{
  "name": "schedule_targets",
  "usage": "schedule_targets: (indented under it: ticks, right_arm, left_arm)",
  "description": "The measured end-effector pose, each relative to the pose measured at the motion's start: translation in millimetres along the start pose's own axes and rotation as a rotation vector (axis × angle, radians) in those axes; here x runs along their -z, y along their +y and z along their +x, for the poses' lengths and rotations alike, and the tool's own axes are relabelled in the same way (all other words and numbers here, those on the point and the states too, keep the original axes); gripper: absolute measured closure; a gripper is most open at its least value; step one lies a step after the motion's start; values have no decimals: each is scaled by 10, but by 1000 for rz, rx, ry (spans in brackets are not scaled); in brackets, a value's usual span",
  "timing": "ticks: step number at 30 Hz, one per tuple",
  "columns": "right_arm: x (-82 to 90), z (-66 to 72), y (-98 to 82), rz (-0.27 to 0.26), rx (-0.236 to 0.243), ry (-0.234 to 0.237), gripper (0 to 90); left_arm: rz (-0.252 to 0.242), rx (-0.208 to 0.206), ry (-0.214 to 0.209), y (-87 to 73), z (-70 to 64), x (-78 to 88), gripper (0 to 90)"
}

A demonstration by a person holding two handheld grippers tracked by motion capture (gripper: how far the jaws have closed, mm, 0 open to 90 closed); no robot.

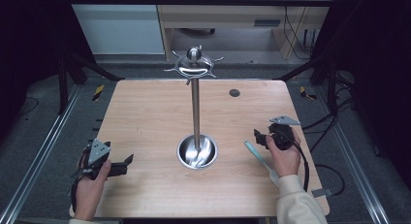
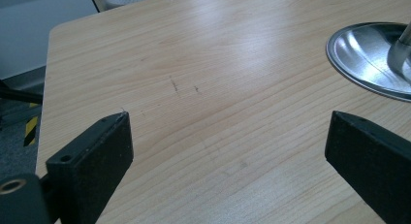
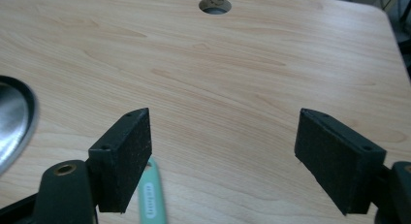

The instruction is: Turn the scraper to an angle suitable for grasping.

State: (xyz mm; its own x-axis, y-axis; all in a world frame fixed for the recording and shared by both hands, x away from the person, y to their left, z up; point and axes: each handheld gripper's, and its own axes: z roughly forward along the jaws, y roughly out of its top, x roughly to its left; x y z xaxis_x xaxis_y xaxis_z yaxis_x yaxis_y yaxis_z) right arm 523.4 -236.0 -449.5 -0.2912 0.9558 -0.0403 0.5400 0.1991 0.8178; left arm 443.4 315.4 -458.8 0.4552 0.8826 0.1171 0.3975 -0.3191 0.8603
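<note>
Jaws apart beside green handle (image 3: 151, 197), close-up.

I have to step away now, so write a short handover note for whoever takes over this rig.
Left tool: open, empty, low over the table's left front.
Right tool: open, empty, at the right side.
Pale green strip: flat on the table by the right tool, beside its jaw, not gripped.
Steel stand: upright at the centre, hooks bare, nothing in its dish.
Done: nothing that shows.
Left: probably grip the strip; where it goes isn't evident.
</note>
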Motion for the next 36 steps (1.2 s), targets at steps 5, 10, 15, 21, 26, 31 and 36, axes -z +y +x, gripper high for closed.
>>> schedule_targets:
  ticks: [5,10,15,21,26,31,36]
  right_arm:
    - [-17,105,-21,25,63,69,317]
    - [-47,240,-8,95,114,102,339]
    - [-97,405,11,140,176,132,309]
    - [-144,639,-27,170,270,232,523]
    - [-157,731,-55,207,314,288,734]
    - [-158,742,-77,229,320,275,877]
    - [-170,649,-81,236,264,238,900]
  left_arm:
    - [0,-1,-2,0,-3,-1,31]
    - [4,-13,-10,10,-26,-19,31]
    - [4,-15,-7,6,-18,-13,31]
    - [7,-14,-7,9,-16,-23,31]
    - [10,-23,-9,13,-30,-36,31]
    - [13,-28,-11,14,-39,-38,31]
    - [17,-35,-14,18,-51,-52,30]
